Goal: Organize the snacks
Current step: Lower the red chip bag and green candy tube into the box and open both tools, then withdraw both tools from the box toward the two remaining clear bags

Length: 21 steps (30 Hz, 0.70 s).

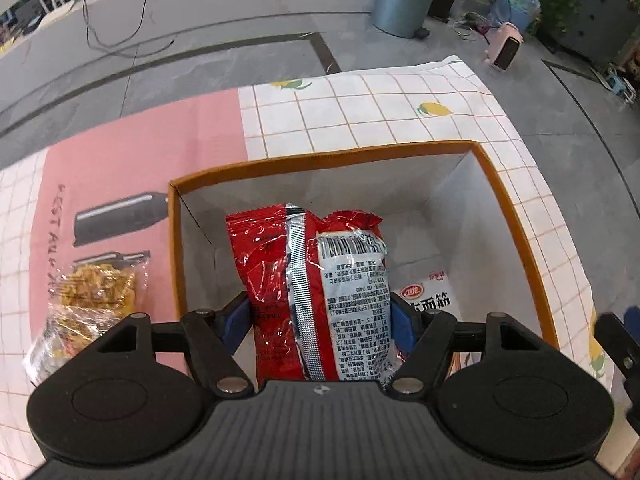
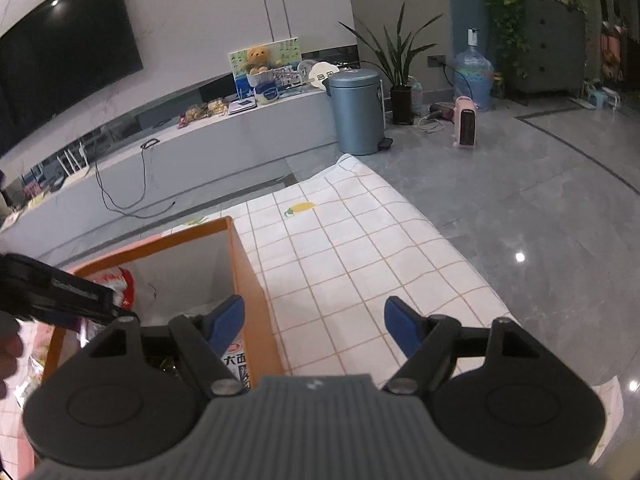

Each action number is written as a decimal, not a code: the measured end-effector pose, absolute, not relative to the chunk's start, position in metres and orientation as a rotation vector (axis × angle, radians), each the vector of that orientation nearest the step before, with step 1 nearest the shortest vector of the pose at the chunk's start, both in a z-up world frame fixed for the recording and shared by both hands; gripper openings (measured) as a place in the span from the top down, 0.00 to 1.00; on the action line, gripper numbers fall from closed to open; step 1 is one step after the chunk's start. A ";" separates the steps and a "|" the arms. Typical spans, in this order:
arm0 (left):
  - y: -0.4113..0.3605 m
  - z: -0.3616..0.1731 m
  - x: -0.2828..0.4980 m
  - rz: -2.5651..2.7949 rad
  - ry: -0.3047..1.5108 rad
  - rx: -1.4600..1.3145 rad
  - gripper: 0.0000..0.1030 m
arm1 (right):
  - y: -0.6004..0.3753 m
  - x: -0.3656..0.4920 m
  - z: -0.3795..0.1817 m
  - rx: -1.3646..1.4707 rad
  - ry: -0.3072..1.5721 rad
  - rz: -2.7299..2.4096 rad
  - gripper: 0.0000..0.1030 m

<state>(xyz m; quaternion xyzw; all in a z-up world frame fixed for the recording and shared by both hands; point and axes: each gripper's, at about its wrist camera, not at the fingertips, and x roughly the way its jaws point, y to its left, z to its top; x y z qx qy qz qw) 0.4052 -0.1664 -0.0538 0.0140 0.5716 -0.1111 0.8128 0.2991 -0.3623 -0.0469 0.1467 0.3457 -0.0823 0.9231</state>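
- Red crinkly foil snack packet (image 1: 316, 296), back seam up, held over the orange-rimmed white cardboard box (image 1: 516, 216).
- White packet (image 1: 434, 296) lies flat inside.
- Clear bag of yellow snacks (image 1: 94, 300) lies beside the box.

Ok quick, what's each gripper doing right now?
Left gripper: shut on the red snack bag, over the box.
Right gripper: open, holding nothing.

The snack bag (image 1: 316, 300) is red with a silver stripe; the box (image 1: 516, 216) is orange outside, white inside; the cloth (image 1: 360, 116) has a white grid with lemons.
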 end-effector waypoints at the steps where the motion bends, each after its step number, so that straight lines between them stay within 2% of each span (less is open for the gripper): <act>1: -0.166 -0.056 0.406 -0.229 1.221 0.019 0.16 | -0.363 0.297 -0.046 0.303 0.708 -0.168 0.27; 4: -0.163 -0.061 0.404 -0.211 1.237 0.008 0.09 | -0.361 0.297 -0.046 0.297 0.708 -0.165 0.27; 8: -0.163 -0.057 0.396 -0.251 1.202 0.048 0.06 | -0.362 0.297 -0.047 0.301 0.709 -0.159 0.27; 14: -0.151 -0.040 0.389 -0.269 1.164 -0.046 0.06 | -0.357 0.298 -0.045 0.293 0.706 -0.148 0.27; 21: -0.149 -0.011 0.372 -0.273 1.085 0.003 0.06 | -0.353 0.302 -0.045 0.306 0.703 -0.118 0.27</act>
